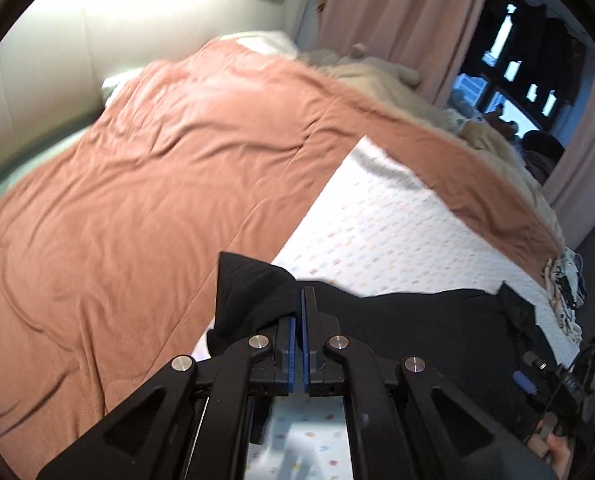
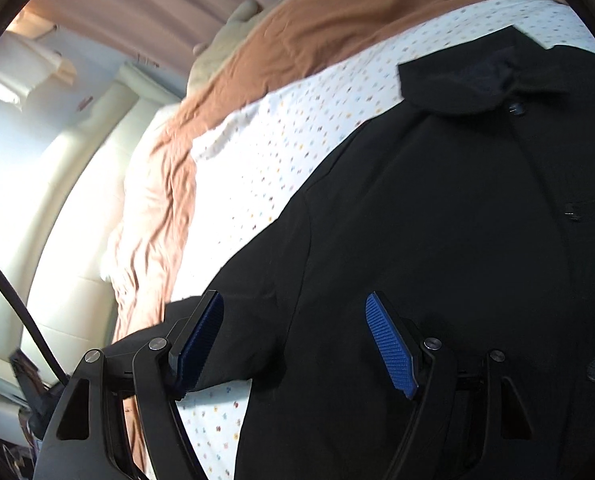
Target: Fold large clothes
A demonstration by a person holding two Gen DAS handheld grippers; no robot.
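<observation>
Early in the fold, by my reading. The black coat [image 2: 437, 220] lies mostly spread on the white dotted sheet [image 2: 281, 128] of the bed, collar [image 2: 457, 80] away from me, front buttons showing down the placket. No clean fold line visible yet; body looks flat and full-width.

My left claw [image 1: 299, 312] is pinched fully together, blue pads nearly meeting, with a flap of the coat's black cloth [image 1: 253, 292] caught at the tips and lifted off the sheet. Which part of the coat that flap is I cannot tell.

My right claw [image 2: 293, 336] stands wide, nothing gripped; it hovers over the sleeve and side of the coat, pads apart from the cloth.

The salmon quilt [image 1: 137, 184] is pushed back beside the work area.

Left to do, I judge: essentially all folds: sleeves in, then body over.
</observation>
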